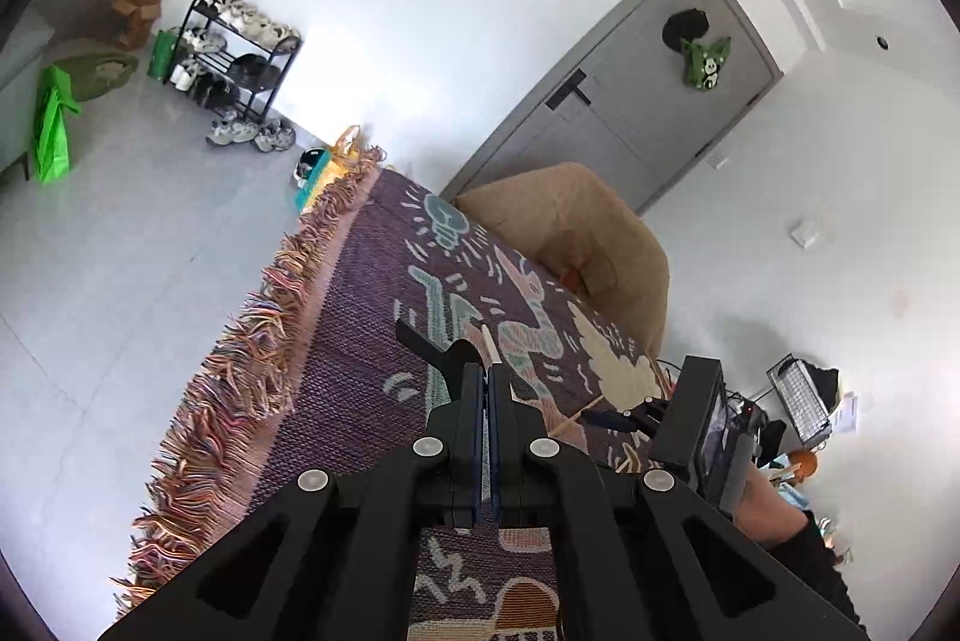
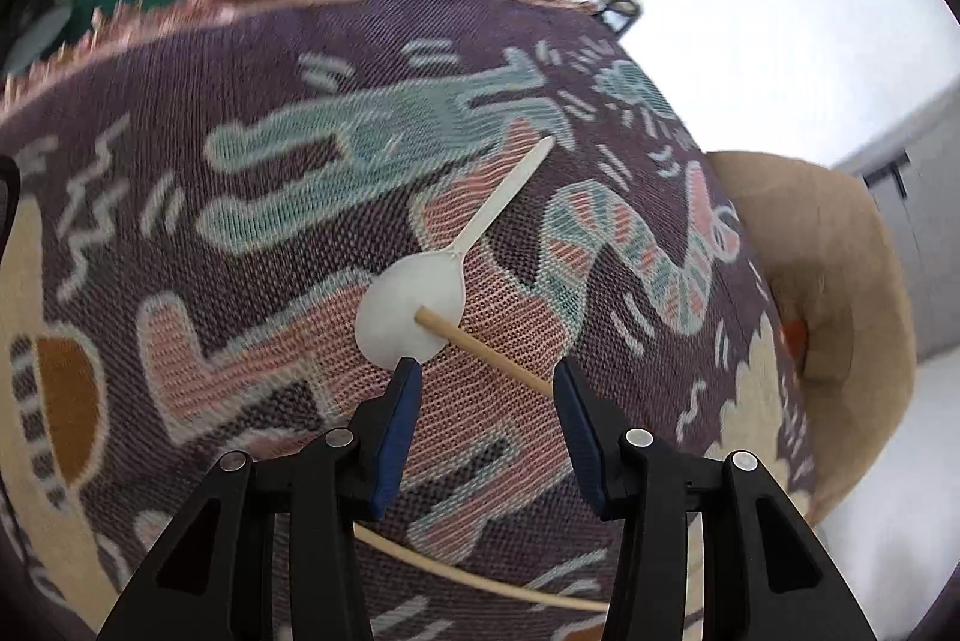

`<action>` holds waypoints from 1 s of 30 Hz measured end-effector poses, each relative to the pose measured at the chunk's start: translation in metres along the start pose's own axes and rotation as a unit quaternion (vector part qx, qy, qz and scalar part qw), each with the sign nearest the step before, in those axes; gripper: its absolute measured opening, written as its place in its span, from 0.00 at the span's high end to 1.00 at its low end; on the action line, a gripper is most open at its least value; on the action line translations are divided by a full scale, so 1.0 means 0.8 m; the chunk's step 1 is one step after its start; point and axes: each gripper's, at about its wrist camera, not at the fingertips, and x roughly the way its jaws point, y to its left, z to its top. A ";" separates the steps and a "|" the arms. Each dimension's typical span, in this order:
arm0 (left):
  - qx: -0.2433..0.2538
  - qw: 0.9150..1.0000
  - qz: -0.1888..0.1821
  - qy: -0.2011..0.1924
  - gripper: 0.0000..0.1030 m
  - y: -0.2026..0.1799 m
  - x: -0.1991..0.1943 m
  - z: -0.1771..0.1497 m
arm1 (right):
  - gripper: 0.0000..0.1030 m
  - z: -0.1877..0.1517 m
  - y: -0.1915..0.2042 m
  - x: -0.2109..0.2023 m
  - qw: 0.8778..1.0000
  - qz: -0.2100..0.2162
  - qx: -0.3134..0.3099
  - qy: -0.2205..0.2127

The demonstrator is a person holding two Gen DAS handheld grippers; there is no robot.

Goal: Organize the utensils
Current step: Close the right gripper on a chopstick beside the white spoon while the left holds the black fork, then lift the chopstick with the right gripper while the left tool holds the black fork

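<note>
**Two grippers over a patterned cloth, with a spoon and chopsticks still loose**

The right gripper [image 2: 483, 386] hangs over the woven cloth [image 2: 252, 59] with its jaws partly spread. A wooden chopstick [image 2: 480, 344] runs on a slant between them, its blunt end resting on the bowl of a white plastic spoon [image 2: 420, 308]. The right blue pad [image 2: 573, 419] lies at or just beside the stick; the left pad [image 2: 399, 419] stands clear of it, its tip near the spoon's rim. No firm pinch is evident. A second chopstick [image 2: 480, 578] lies lower on the cloth, partly hidden behind the fingers.

The left gripper [image 1: 487, 380] is pressed fully together. A pale sliver juts just beyond its fingertips; whether it is held or merely lies behind them cannot be told. The right gripper [image 1: 636, 416] also appears at the edge of this view.

Judged from this layout, the step in hand is picking up the upper chopstick. To do it well, the jaws should sit square across the stick and away from the spoon, so that closing takes the stick alone. A slanted round stick may roll or pivot out, or drag the spoon.
</note>
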 end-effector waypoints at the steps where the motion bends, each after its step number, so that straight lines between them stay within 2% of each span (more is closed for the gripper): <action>1: -0.001 1.000 0.000 -0.001 1.00 0.003 -0.001 0.000 | 0.55 0.004 0.001 0.004 1.000 -0.002 -0.015 0.012; 5: -0.013 1.000 -0.003 -0.003 1.00 0.017 -0.002 0.004 | 0.55 0.018 0.000 0.018 0.996 -0.010 -0.069 0.050; 9: -0.018 1.000 -0.002 -0.004 1.00 0.031 -0.007 0.006 | 0.61 0.031 0.004 0.036 0.988 -0.010 -0.124 0.090; 11: -0.020 1.000 -0.002 -0.005 1.00 0.035 -0.010 0.007 | 0.68 0.036 0.007 0.036 0.985 -0.003 -0.142 0.093; 13: -0.020 1.000 -0.001 -0.005 1.00 0.037 -0.011 0.008 | 0.84 0.039 0.011 0.038 0.984 0.010 -0.149 0.099; 16: -0.021 1.000 -0.003 -0.005 1.00 0.038 -0.011 0.008 | 0.91 0.037 0.021 0.034 0.983 0.005 -0.157 0.097; 20: -0.015 1.000 -0.011 -0.001 1.00 0.030 -0.007 0.007 | 0.92 0.032 0.019 0.000 0.990 0.008 -0.122 0.067; 24: -0.009 1.000 -0.022 0.004 1.00 0.013 -0.001 0.004 | 0.95 0.026 -0.004 -0.049 0.998 -0.002 -0.063 0.031; 27: 0.006 0.999 -0.033 0.006 1.00 -0.009 0.001 0.000 | 0.95 0.016 -0.021 -0.099 1.000 -0.011 -0.012 -0.012; 30: 0.019 0.999 -0.044 0.010 1.00 -0.030 0.003 -0.007 | 0.95 0.000 -0.029 -0.145 0.999 -0.020 0.029 -0.035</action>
